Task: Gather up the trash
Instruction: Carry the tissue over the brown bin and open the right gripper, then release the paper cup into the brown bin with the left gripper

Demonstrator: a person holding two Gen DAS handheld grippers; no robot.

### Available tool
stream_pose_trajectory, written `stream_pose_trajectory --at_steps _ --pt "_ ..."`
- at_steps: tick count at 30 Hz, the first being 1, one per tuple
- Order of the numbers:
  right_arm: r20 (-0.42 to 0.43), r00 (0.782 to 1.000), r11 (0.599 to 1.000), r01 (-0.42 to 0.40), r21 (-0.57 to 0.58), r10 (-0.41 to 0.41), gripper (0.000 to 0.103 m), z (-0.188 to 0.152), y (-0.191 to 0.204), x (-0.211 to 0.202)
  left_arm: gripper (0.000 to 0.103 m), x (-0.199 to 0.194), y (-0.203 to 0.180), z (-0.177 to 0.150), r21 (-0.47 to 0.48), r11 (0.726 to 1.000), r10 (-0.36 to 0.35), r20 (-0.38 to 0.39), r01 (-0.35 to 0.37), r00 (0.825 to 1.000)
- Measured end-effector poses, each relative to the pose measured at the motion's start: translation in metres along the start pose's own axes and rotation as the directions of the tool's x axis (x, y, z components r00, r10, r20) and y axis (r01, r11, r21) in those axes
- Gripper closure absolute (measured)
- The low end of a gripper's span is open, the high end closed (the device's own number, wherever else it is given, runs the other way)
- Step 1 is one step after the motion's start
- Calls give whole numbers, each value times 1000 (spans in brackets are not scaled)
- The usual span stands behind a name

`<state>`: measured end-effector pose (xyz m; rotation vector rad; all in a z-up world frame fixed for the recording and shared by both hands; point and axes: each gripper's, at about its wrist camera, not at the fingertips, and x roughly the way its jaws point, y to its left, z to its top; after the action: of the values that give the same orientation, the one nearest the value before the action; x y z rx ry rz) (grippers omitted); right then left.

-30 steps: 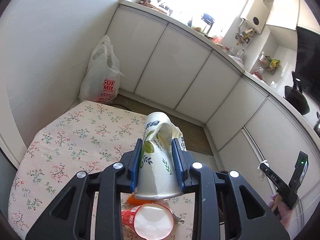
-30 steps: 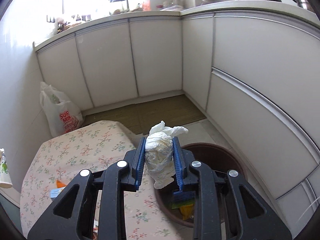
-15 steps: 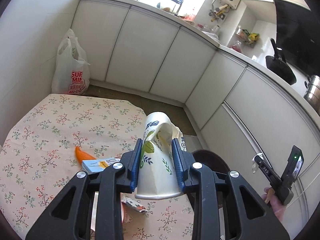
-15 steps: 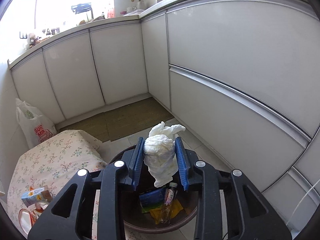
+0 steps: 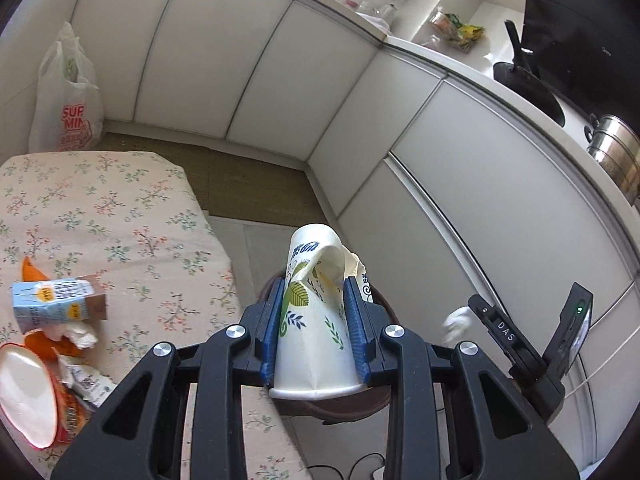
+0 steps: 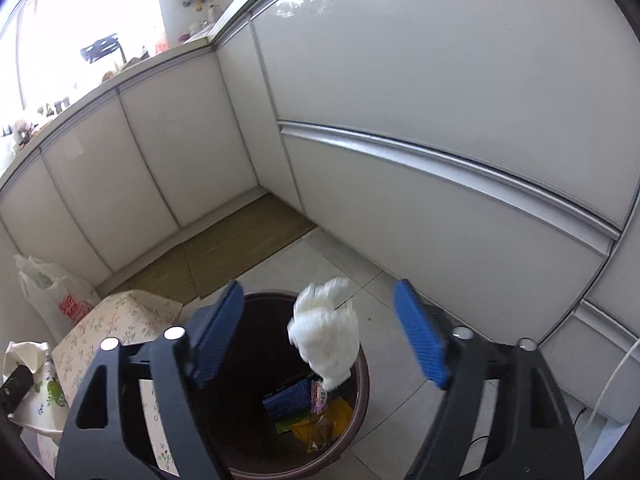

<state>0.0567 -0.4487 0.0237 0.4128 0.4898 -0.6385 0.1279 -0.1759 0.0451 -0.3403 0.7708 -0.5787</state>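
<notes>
Left gripper (image 5: 316, 328): clamped on a crushed paper cup (image 5: 316, 316), one blue pad on each side; the cup's rim faces the camera and its dented base points away.
Cup position: above the near left edge of the brown bin (image 5: 344, 408), just right of the table edge.
Right gripper (image 6: 320, 340): jaws spread wide, nothing between the pads touching them.
Crumpled tissue (image 6: 326, 342): blurred, in the air between the open right pads, over the far right rim of the bin; it touches neither pad.
Bin (image 6: 360, 392): round, dark brown, on the tiled floor; inside lie a blue packet (image 6: 288, 396), a yellow wrapper (image 6: 324, 424) and something green, hard to make out.
Table (image 5: 120, 216): floral cloth, left of the bin; at its near left are a small blue drink carton (image 5: 52, 304), an orange scrap (image 5: 30, 270), a red tub with a white lid (image 5: 30, 400) and crumpled paper (image 5: 76, 332).
Shopping bag (image 5: 66, 100): white with red print, on the floor at the far left against the cabinets.
</notes>
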Motion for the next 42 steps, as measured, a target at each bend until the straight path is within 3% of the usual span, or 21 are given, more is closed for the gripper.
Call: stream_pose_trajectory --at_steps 7,18,30,32,35,39,42 --pt "42 985 984 162 71 -165 11 10 -40 -4 73 39 -47 2 47 998 -34 -49 36 998" --pt "38 978 977 203 67 -206 7 12 -50 -6 73 92 -85 0 94 995 -23 -146 37 989" --pt "-46 970 965 244 94 -240 7 8 -63 9 73 142 -111 -4 155 988 42 -219 -7 975" --pt "-46 970 966 242 91 -239 7 8 -63 10 70 144 -111 -7 156 988 45 -226 -9 973" --pt "-49 970 967 243 82 -239 7 10 -58 12 57 143 -106 -9 155 988 58 -232 -22 971" --pt "-57 972 971 230 71 -227 7 10 -51 14 30 138 -88 -13 131 987 126 -236 -97 964" --pt "-62 975 974 216 63 -212 7 8 -45 13 29 135 -68 -12 103 985 160 -248 -138 955"
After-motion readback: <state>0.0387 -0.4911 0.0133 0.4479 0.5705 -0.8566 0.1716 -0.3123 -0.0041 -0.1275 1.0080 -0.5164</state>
